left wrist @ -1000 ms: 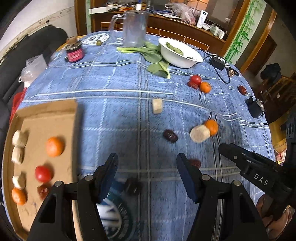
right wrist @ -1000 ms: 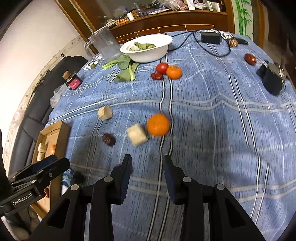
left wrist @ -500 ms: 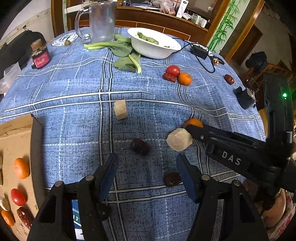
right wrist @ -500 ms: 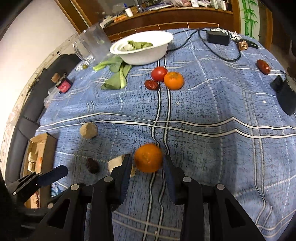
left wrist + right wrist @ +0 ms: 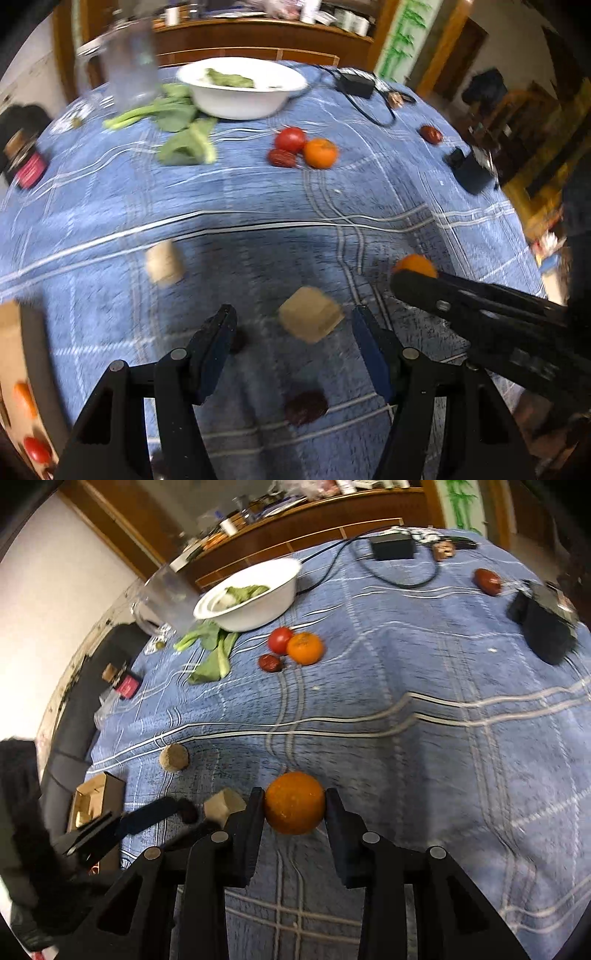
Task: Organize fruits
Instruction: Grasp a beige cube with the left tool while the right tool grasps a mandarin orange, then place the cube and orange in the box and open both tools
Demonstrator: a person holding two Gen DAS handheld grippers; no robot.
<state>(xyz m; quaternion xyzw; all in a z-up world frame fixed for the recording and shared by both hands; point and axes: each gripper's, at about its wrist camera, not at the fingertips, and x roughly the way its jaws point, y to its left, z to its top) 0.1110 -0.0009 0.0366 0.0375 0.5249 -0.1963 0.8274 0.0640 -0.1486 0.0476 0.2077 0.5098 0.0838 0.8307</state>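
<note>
An orange [image 5: 294, 803] sits on the blue checked cloth between the fingers of my right gripper [image 5: 294, 797], whose jaws are closing, both pads touching its sides. In the left wrist view the same orange [image 5: 413, 264] peeks out behind a right finger. My left gripper [image 5: 293, 315] is open and hangs over a tan cube [image 5: 310, 319], which lies between its fingertips untouched. A dark date [image 5: 306, 406] lies lower between its fingers. A cardboard box [image 5: 11, 343] at the left edge holds an orange and a tomato.
Another tan piece [image 5: 164, 262] lies left of centre. Further back are a tomato [image 5: 291, 138], an orange [image 5: 320, 152] and a date [image 5: 281, 158], then greens [image 5: 184, 144], a white bowl [image 5: 240, 99] and a clear jug [image 5: 125, 70]. A black device [image 5: 469, 173] sits right.
My left gripper has swung right, away from the box, to hang over the tan cube. My right gripper has moved forward until the orange sits between its fingers.
</note>
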